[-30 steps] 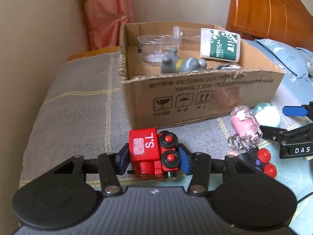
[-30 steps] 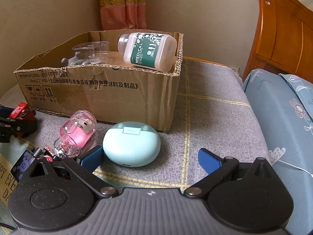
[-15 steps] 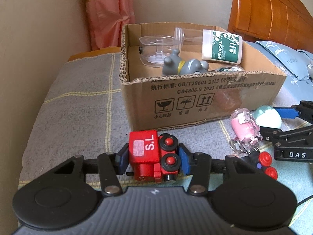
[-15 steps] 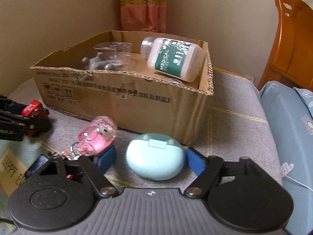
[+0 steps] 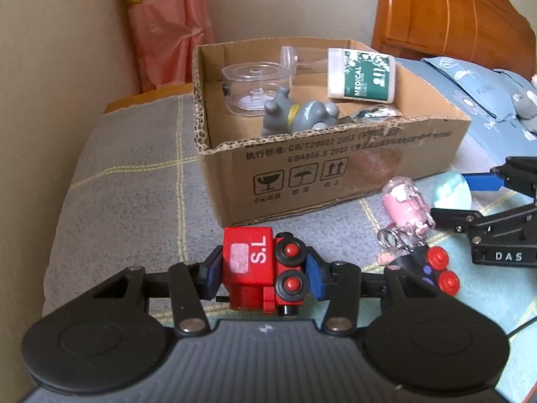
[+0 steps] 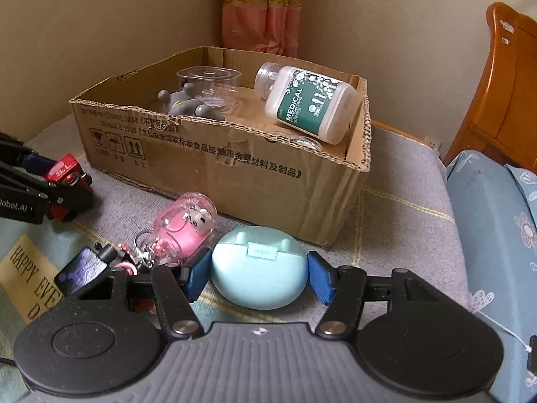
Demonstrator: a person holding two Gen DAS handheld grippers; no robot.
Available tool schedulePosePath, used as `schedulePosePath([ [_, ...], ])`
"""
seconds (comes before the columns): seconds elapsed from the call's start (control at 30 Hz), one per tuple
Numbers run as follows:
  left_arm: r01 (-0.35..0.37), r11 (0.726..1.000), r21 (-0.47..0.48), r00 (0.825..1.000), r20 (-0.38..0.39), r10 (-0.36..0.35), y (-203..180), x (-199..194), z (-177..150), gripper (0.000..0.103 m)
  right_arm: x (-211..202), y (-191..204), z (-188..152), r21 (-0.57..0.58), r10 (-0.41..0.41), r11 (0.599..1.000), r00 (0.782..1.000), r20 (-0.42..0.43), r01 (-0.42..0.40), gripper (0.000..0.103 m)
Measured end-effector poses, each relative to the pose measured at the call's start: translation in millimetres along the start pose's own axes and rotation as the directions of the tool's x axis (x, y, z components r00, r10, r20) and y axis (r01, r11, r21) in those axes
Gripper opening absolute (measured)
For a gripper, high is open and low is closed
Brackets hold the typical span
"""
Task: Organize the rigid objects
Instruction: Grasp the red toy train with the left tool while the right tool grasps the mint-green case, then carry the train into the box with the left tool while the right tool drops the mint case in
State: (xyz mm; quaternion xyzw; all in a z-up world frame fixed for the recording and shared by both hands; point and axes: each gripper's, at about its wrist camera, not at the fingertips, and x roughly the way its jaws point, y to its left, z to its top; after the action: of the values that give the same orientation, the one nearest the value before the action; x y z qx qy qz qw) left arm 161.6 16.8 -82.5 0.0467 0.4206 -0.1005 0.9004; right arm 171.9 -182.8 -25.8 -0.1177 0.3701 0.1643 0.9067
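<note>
My left gripper (image 5: 263, 273) is shut on a red toy train (image 5: 260, 273) marked "S.L", held just in front of the cardboard box (image 5: 335, 174). My right gripper (image 6: 258, 273) has its blue pads against both sides of a light blue earbud case (image 6: 260, 267) lying on the bed in front of the box (image 6: 235, 168). The box holds a medical swab bottle (image 6: 308, 104), a grey toy figure (image 5: 298, 117) and a clear plastic cup (image 5: 251, 87). The train also shows in the right wrist view (image 6: 65, 173).
A pink keychain bottle (image 6: 184, 228) lies left of the earbud case, beside a black toy with red wheels (image 5: 436, 268). A blue pillow (image 6: 496, 228) lies to the right. A wooden headboard (image 5: 453, 16) and a pink curtain (image 5: 167, 23) stand behind.
My right gripper moved forward around the earbud case and closed its fingers onto it. My left gripper, holding the red train, rose slightly.
</note>
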Motion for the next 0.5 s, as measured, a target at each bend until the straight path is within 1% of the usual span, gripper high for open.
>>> schedulePosePath([
  [0.27, 0.028, 0.999, 0.044, 1.0, -0.002, -0.028, -5, -21, 4, 0.048, -20, -7, 0, -0.026, 0.015, 1.0, 1.0, -0.005, -0.015, 0.066],
  [0.5, 0.035, 0.996, 0.081, 0.999, 0.037, -0.038, -11, -48, 15, 0.048, -39, -8, 4, -0.067, 0.027, 0.997, 1.0, 0.009, -0.026, 0.066],
])
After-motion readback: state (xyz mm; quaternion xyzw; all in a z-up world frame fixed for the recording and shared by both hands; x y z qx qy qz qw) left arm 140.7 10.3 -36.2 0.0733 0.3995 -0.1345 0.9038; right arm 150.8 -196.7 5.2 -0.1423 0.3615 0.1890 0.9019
